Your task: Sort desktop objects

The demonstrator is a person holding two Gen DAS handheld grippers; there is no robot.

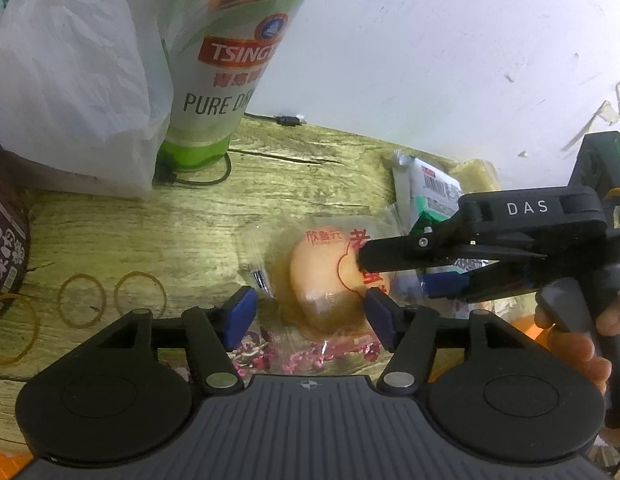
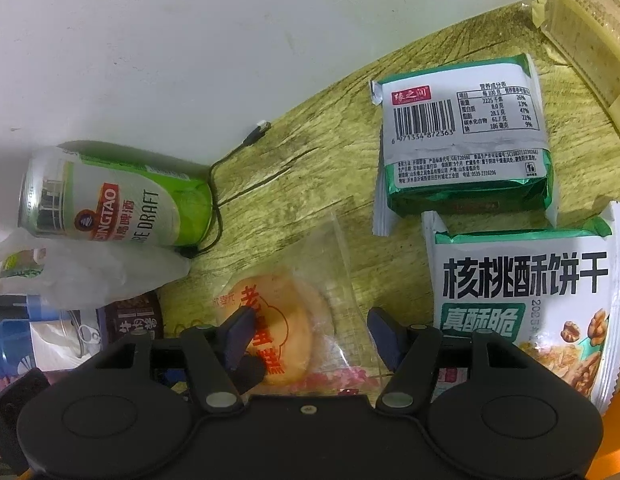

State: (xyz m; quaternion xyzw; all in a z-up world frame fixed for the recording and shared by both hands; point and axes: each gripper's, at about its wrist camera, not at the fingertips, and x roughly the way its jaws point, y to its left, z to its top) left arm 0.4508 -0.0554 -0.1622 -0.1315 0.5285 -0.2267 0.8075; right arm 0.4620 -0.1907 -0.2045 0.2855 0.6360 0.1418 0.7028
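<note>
A round golden cake in a clear wrapper with red print (image 1: 322, 280) (image 2: 285, 320) lies on the wooden desk (image 1: 189, 220). In the left wrist view my left gripper (image 1: 310, 318) is open, its blue pads on either side of the cake's near edge; the right pad touches the wrapper, the left stands apart. My right gripper (image 1: 394, 272) comes in from the right, open, one black finger lying over the cake's right side. In the right wrist view this gripper (image 2: 312, 332) straddles the cake and wrapper, jaws wide apart.
An upright Tsingtao can (image 1: 213, 80) (image 2: 113, 200) and a white plastic bag (image 1: 69, 80) stand at the back left by the wall. Rubber bands (image 1: 139, 296) lie left. Two green biscuit packs (image 2: 466, 136) (image 2: 526, 300) lie right. A hand (image 1: 582, 344) holds the right gripper's handle.
</note>
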